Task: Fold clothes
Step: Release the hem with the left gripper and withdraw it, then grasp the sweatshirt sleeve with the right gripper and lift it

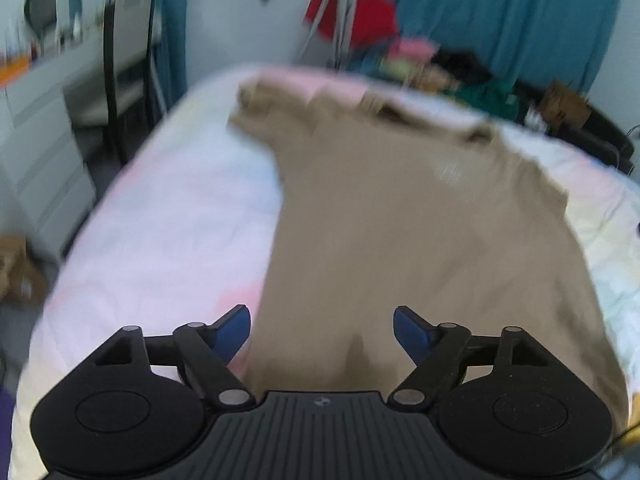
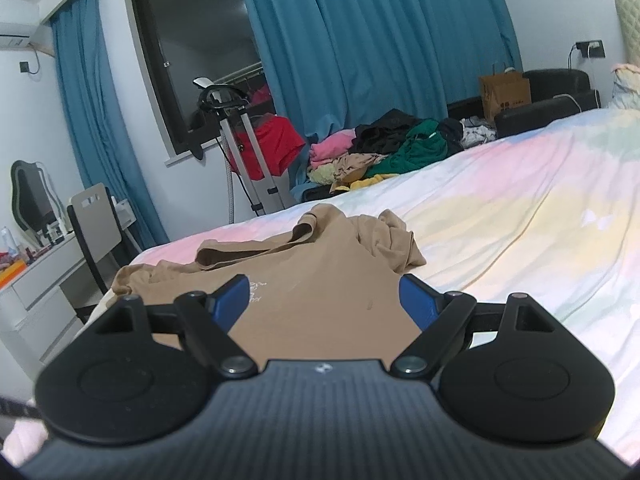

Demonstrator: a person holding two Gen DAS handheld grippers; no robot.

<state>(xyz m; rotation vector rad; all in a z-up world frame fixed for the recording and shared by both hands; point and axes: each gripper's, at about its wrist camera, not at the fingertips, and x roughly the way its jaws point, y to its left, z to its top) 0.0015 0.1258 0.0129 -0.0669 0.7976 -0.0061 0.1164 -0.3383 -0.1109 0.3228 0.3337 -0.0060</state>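
A tan T-shirt point(image 1: 400, 220) lies spread on the pastel bedsheet point(image 1: 168, 220), its collar toward the far edge of the bed. My left gripper point(image 1: 322, 322) hovers above the shirt's near hem, blue fingers point(image 1: 234, 328) wide apart with nothing between them; this view is blurred. In the right wrist view the same T-shirt point(image 2: 320, 276) lies flat with its sleeves and collar rumpled at the far end. My right gripper point(image 2: 324, 300) stands open low over the shirt's body, and no cloth is pinched between its pads.
A heap of unfolded clothes point(image 2: 384, 148) lies at the bed's far edge, before teal curtains point(image 2: 360, 40). A garment steamer stand point(image 2: 240, 152) with a red garment, a chair point(image 2: 96, 224) and a white desk point(image 2: 36, 280) stand left of the bed. A paper bag point(image 2: 506, 92) sits at the back right.
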